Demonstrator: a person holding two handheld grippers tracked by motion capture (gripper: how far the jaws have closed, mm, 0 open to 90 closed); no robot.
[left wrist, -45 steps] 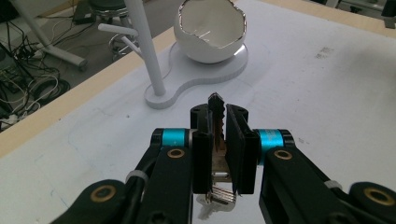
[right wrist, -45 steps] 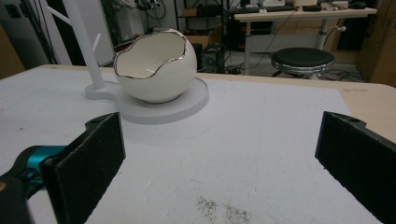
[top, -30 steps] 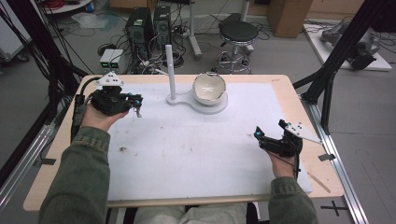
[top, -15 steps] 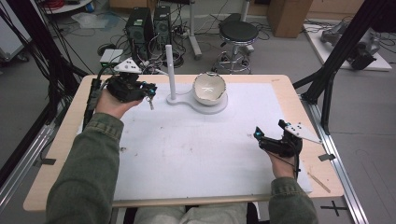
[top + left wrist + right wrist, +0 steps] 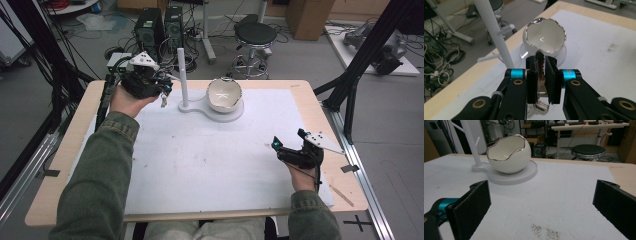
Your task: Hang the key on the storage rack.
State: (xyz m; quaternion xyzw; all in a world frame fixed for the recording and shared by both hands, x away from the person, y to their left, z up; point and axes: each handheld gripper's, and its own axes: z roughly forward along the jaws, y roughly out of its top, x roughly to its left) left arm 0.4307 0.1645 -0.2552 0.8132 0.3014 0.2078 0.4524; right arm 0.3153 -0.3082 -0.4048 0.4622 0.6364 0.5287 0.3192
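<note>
My left gripper (image 5: 164, 91) is raised over the table's far left and is shut on a bunch of keys (image 5: 163, 100). In the left gripper view one key (image 5: 539, 65) stands pinched between the pads of that gripper (image 5: 541, 60), and the rest of the bunch hangs below. Just to its right rises the white post (image 5: 181, 75) of a white stand (image 5: 200, 108), which carries a white egg-shaped bowl (image 5: 223, 94) with a jagged silver rim. My right gripper (image 5: 276, 145) rests at the near right, open and holding nothing; the right gripper view shows its jaws wide apart, facing the bowl (image 5: 509, 155).
A white mat (image 5: 200, 160) covers most of the wooden table (image 5: 310, 100). The post has a short side peg (image 5: 505, 29). Behind the far edge are a black stool (image 5: 255, 35), computer towers (image 5: 160, 27) and cables on the floor. Black frame struts (image 5: 360, 65) stand at the right.
My left hand has carried the keys up and to the right, from the far left edge toward the white post. My right hand has stayed put.
</note>
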